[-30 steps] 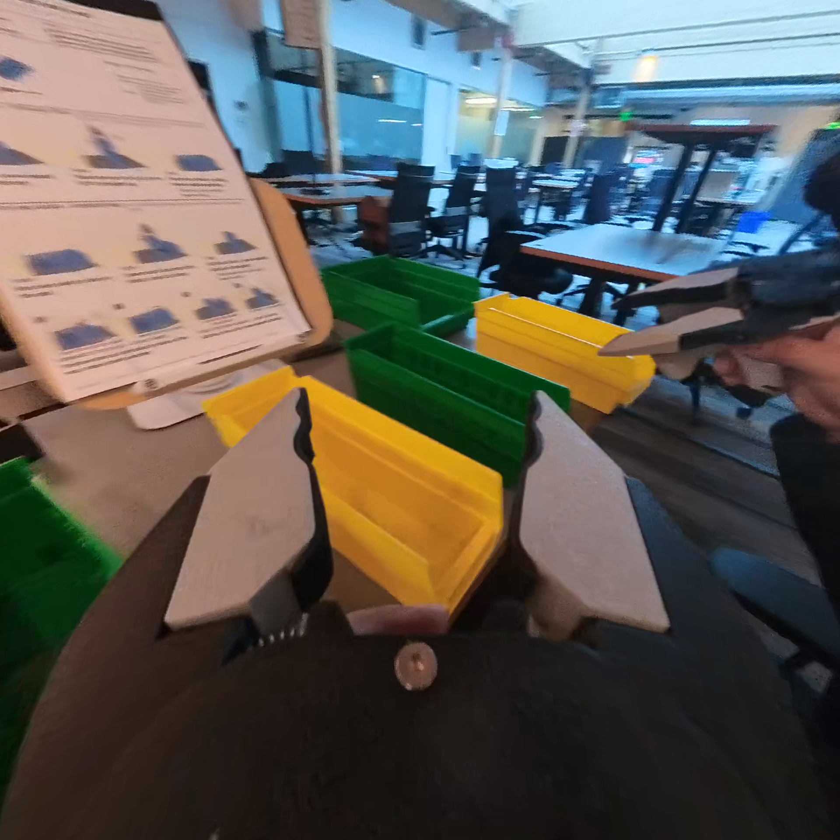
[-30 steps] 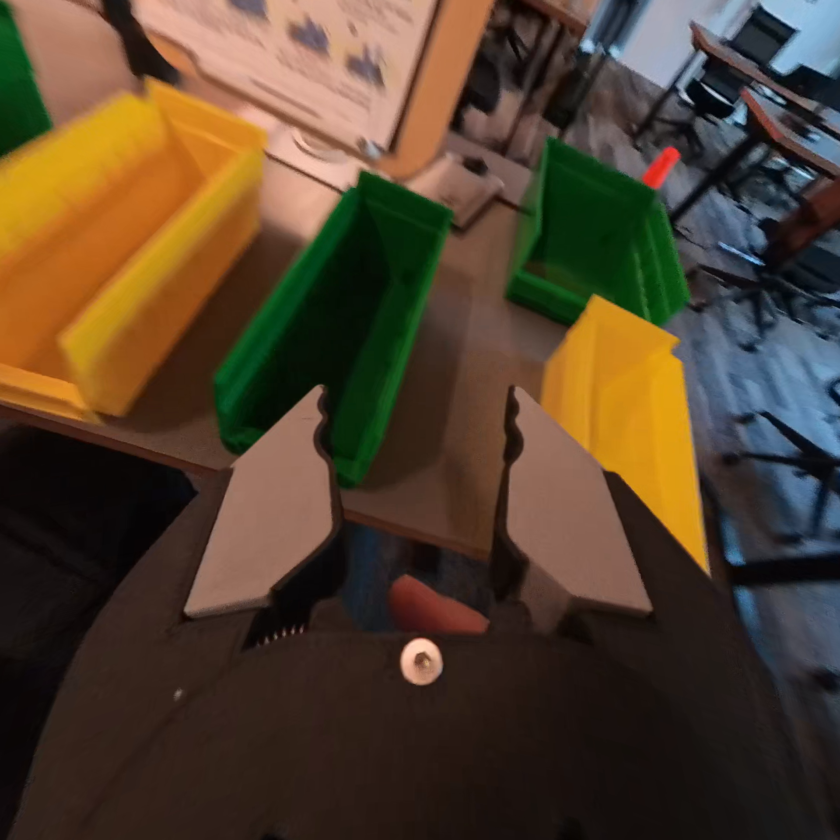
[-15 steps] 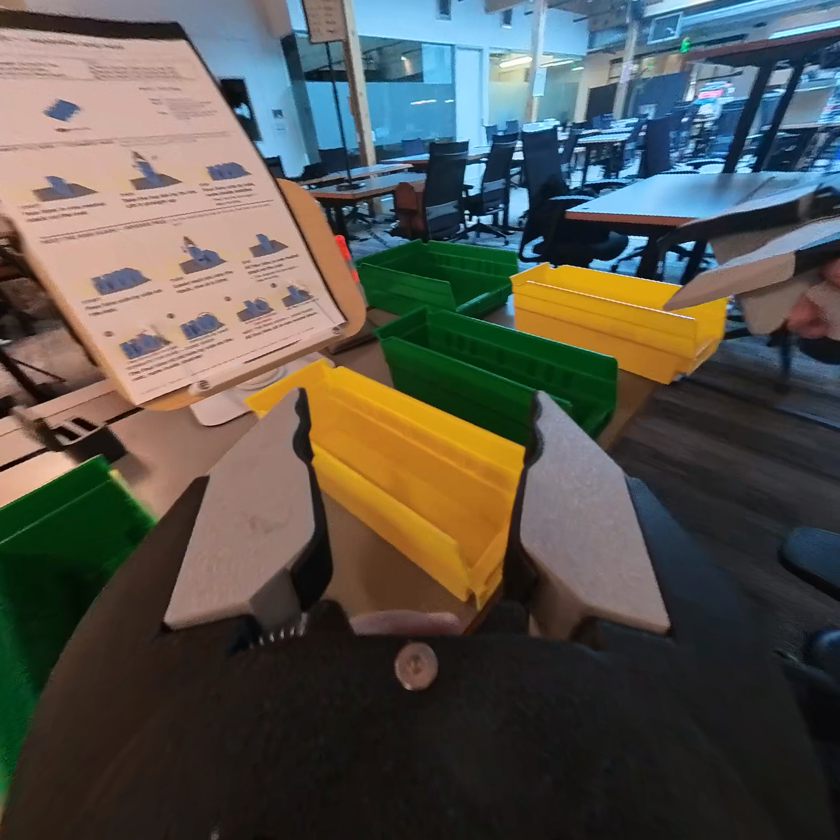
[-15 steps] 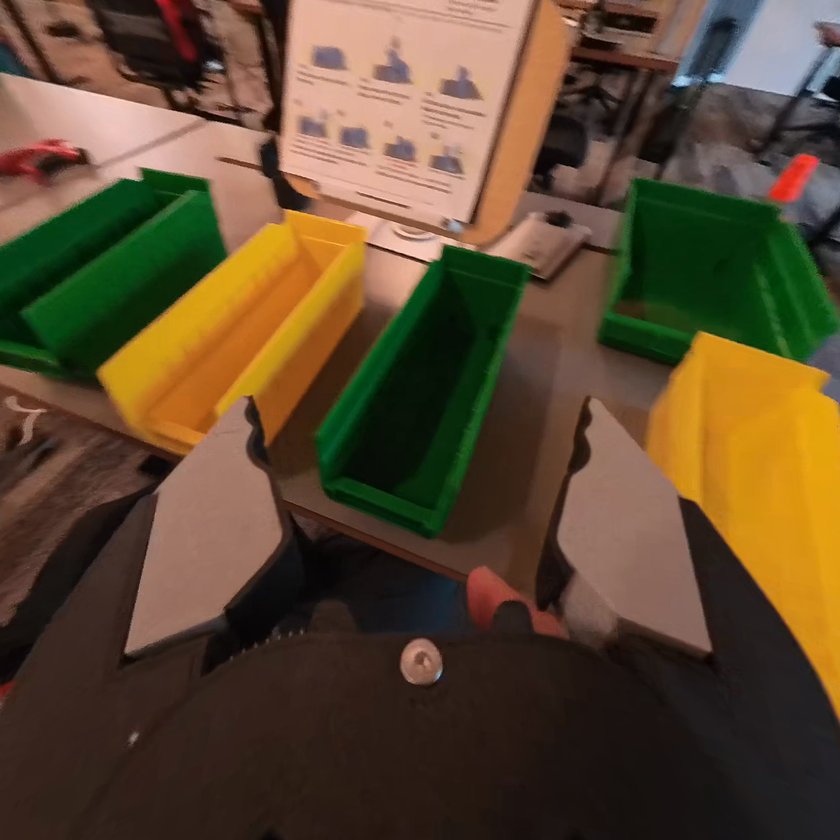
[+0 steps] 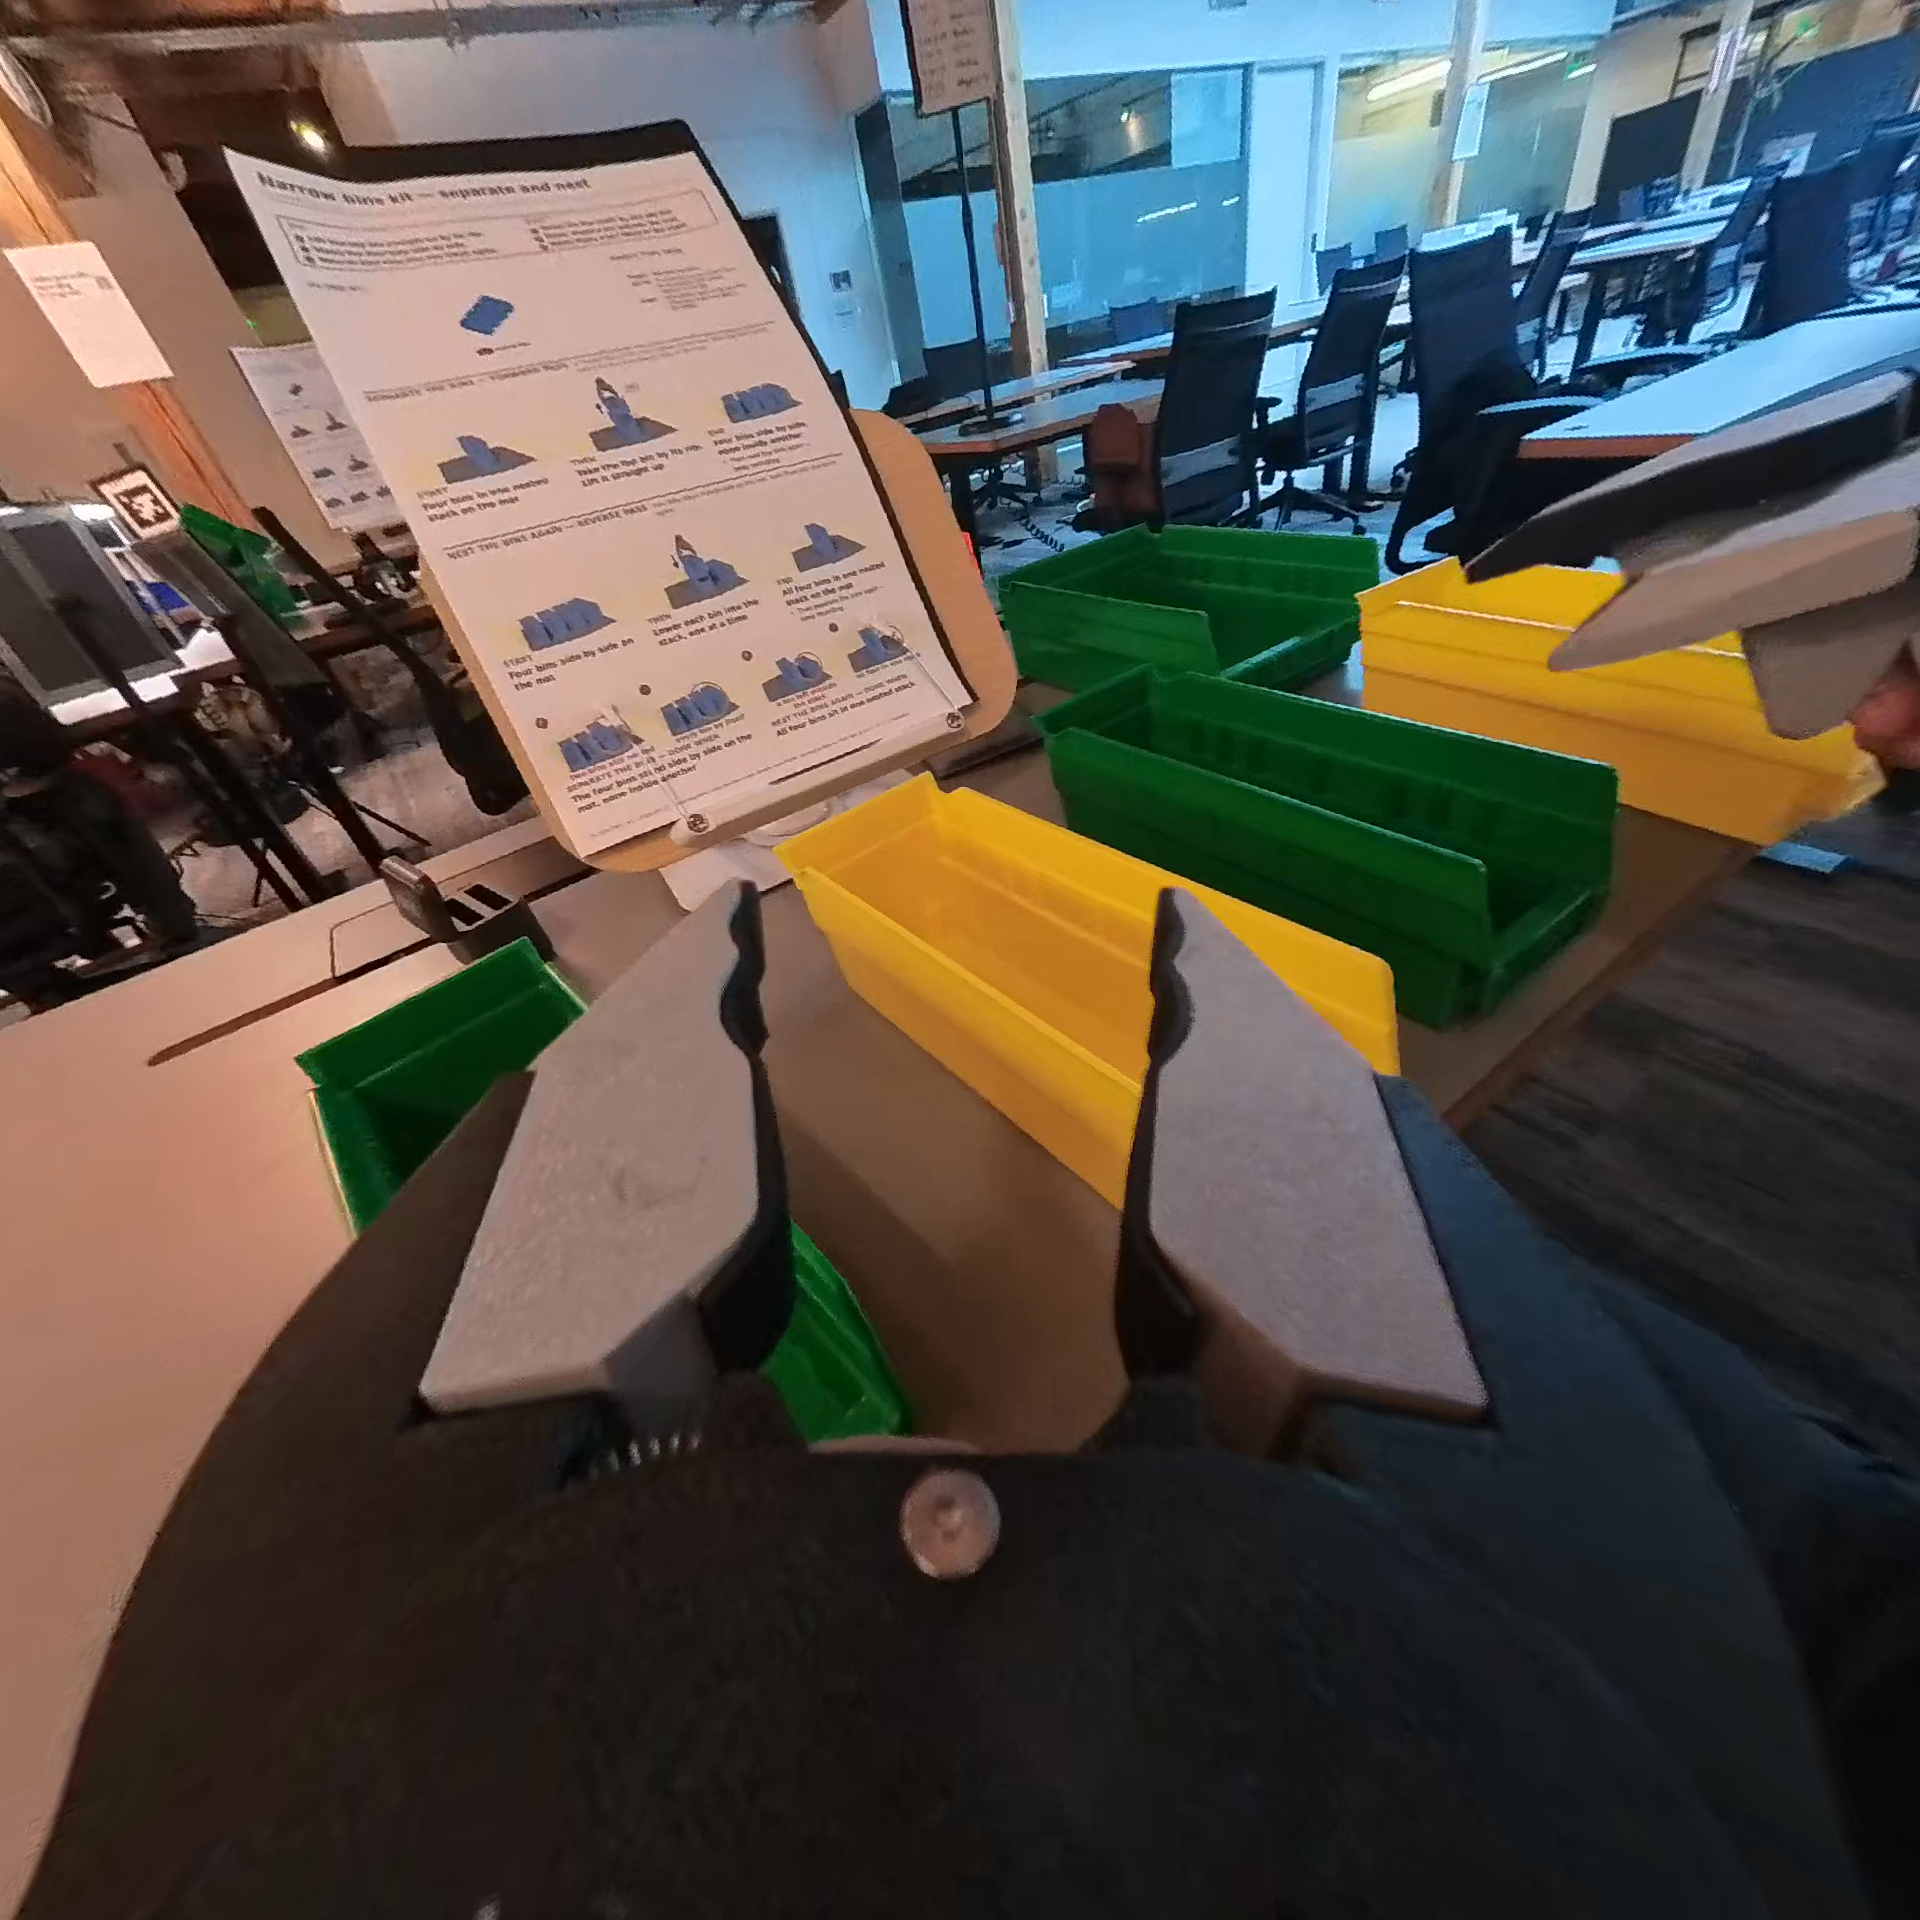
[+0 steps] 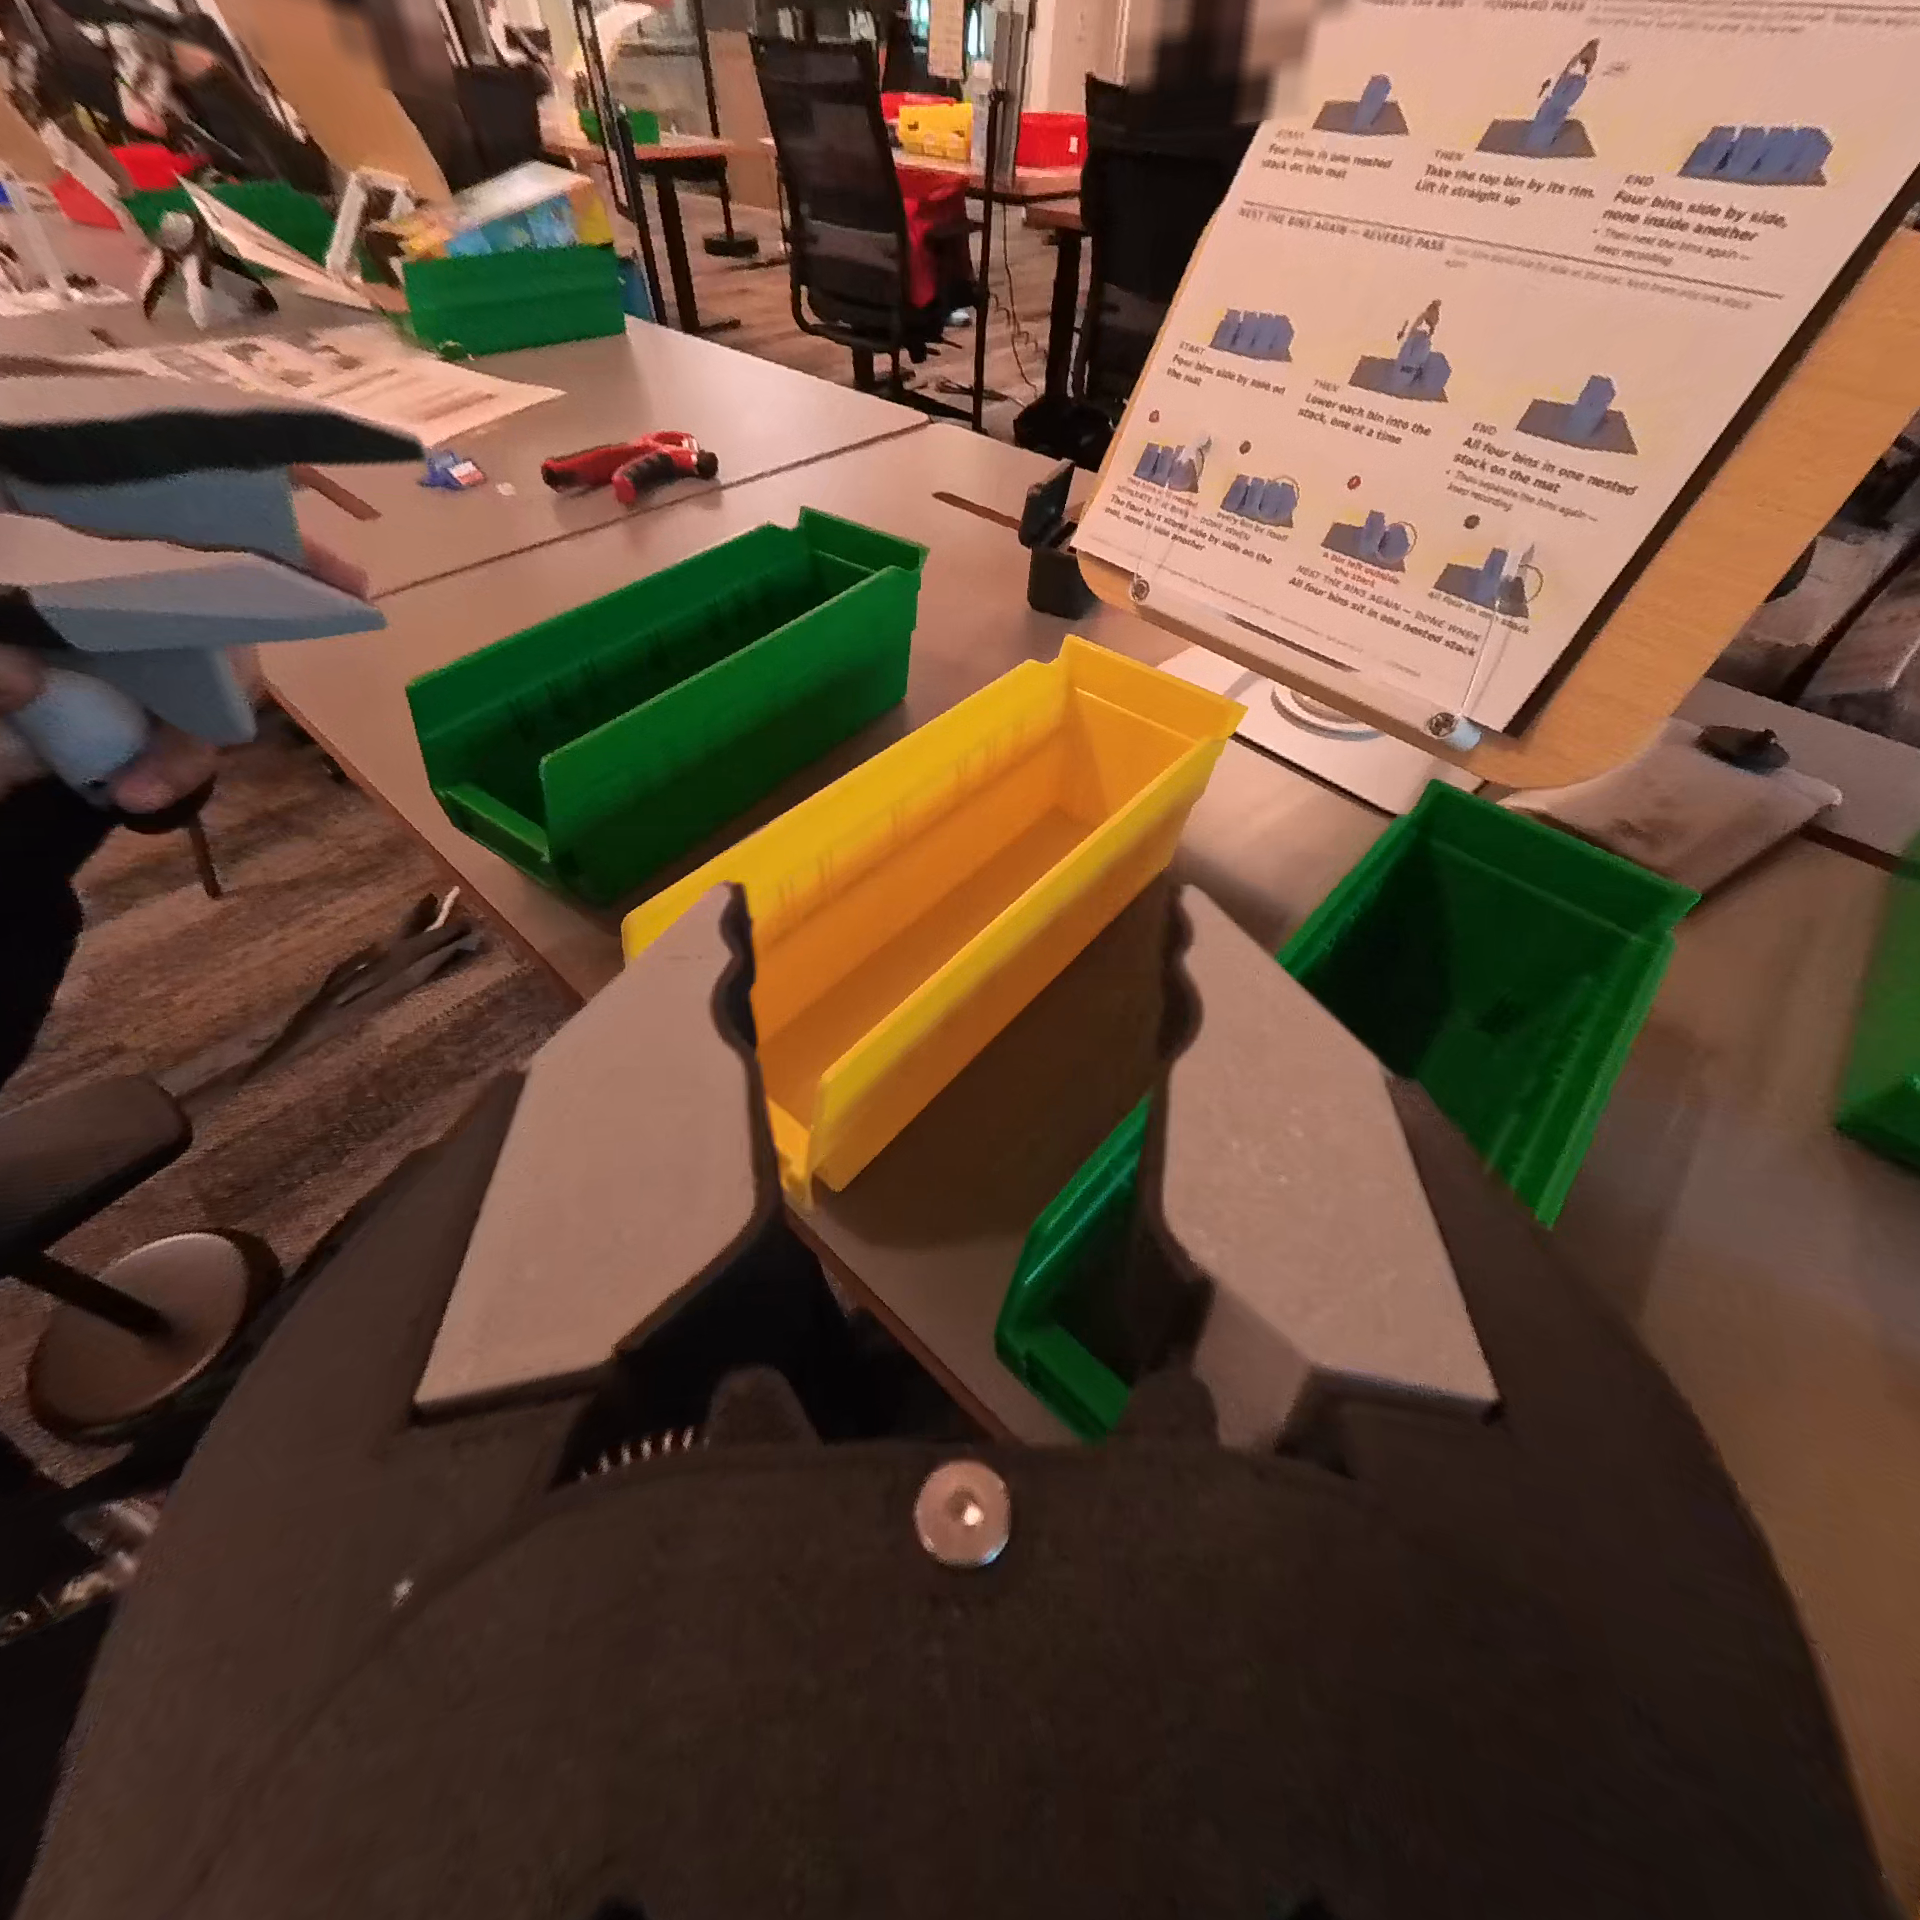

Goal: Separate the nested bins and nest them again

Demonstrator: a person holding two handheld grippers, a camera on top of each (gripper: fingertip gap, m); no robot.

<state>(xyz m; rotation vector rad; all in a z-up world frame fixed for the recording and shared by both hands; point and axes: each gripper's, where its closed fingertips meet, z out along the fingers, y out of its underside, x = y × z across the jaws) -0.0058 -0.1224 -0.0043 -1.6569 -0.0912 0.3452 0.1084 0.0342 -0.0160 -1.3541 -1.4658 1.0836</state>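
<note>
Five narrow bins stand apart on the grey table [image 5: 156, 1195], none nested. In the left wrist view, from left: a green bin [image 5: 436, 1049], a yellow bin [image 5: 1039, 966], a green bin [image 5: 1330, 831], a yellow bin [image 5: 1538, 707] and, behind, a green bin [image 5: 1195, 603]. My left gripper [image 5: 956, 935] is open and empty above the table between the left green bin and the yellow bin. My right gripper [image 6: 956, 925] is open and empty over the near end of the yellow bin [image 6: 987, 862], with green bins to its left [image 6: 665, 696] and right [image 6: 1475, 977].
An instruction sheet on a tilted stand [image 5: 623, 499] rises behind the bins. A red hand tool [image 6: 629, 468] lies on the far table. Each gripper shows in the other's view: the right one [image 5: 1512, 618], the left one [image 6: 400, 535]. The table's front edge runs just below the bins.
Both grippers have swung left across the row of bins. The right jaws opened wide half a second ago and have narrowed again. No bin has moved.
</note>
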